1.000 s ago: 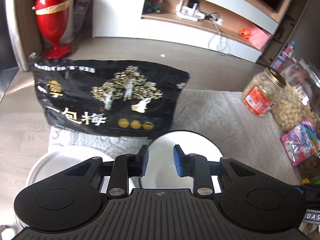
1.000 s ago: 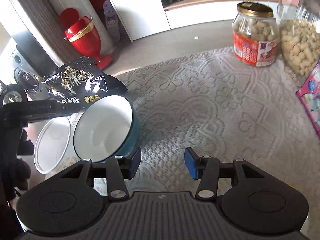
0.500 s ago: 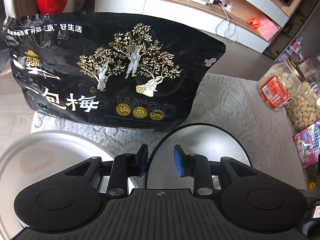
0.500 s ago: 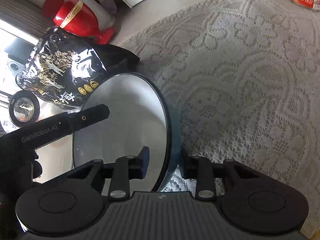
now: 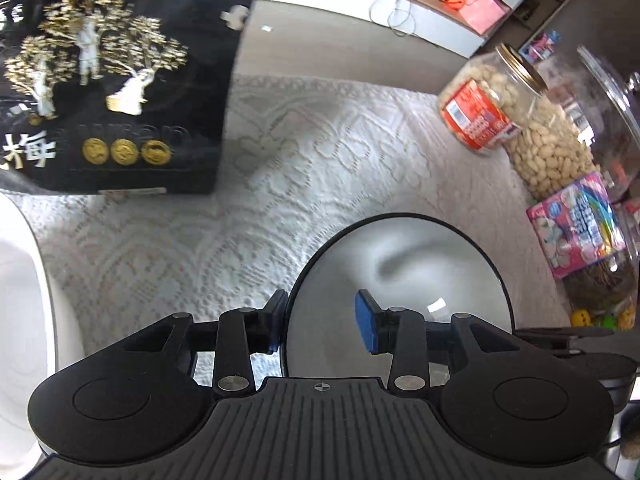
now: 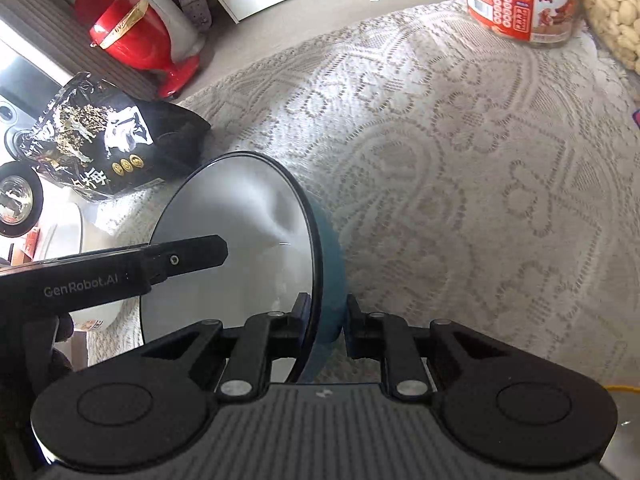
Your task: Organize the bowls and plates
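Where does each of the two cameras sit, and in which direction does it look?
Left wrist: on the left gripper, looking down over its open jaws at the blue bowl and lace cloth; the jaws have just been opening.
Right wrist: on the right gripper, jaws shut on the bowl's rim; the left gripper reaches in from the left, with a gloved hand at that edge.
Shared: bowl, black bag, peanut jar, cloth.

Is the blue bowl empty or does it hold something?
Empty. The blue bowl shows only its bare white inside in both views, with nothing lying in it.
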{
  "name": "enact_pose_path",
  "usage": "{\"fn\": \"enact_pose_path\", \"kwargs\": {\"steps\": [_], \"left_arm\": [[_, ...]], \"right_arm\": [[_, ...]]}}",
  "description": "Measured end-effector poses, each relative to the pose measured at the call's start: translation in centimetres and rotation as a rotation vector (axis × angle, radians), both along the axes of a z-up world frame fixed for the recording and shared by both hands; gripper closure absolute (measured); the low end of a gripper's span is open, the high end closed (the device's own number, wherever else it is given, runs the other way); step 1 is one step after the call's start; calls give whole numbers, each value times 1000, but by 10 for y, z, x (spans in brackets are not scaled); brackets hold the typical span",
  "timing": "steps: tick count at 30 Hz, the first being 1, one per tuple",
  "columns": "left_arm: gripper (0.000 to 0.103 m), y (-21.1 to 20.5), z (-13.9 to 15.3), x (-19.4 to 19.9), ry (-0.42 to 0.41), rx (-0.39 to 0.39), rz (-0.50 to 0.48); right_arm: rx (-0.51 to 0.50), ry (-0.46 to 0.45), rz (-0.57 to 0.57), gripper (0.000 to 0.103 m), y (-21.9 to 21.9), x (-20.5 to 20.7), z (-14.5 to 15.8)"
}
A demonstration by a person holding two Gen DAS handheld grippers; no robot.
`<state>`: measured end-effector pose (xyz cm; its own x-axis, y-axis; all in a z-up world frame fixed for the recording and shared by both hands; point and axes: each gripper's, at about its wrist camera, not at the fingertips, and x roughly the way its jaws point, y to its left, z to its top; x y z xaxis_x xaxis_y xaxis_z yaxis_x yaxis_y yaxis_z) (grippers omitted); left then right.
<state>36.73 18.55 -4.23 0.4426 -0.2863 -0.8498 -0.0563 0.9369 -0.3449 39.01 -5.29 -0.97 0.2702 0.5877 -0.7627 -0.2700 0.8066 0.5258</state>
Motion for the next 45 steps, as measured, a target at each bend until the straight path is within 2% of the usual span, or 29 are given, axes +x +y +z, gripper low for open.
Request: {"fn": "enact_pose_path", "kwargs": {"steps": [5, 8, 11, 14, 19, 45], "left_arm": [[63, -25, 0, -3, -33, 69, -42], [64, -29, -10, -1, 7, 84, -57], [70, -29, -23, 5, 61, 75, -56], [68, -32, -24, 5, 57, 90, -67], [62, -35, -25, 4, 51, 94, -76], [58, -40, -25, -1, 4, 129, -104]], "right_arm": [[33, 49, -22, 79, -8, 2, -15], [63, 63, -40, 76, -10, 5, -16], [62, 72, -45, 75, -8, 7, -18], [67, 78, -44, 73, -8, 8, -18], [56, 83, -52, 73, -5, 8, -17], [5, 9, -21, 75, 1, 4, -16]]}}
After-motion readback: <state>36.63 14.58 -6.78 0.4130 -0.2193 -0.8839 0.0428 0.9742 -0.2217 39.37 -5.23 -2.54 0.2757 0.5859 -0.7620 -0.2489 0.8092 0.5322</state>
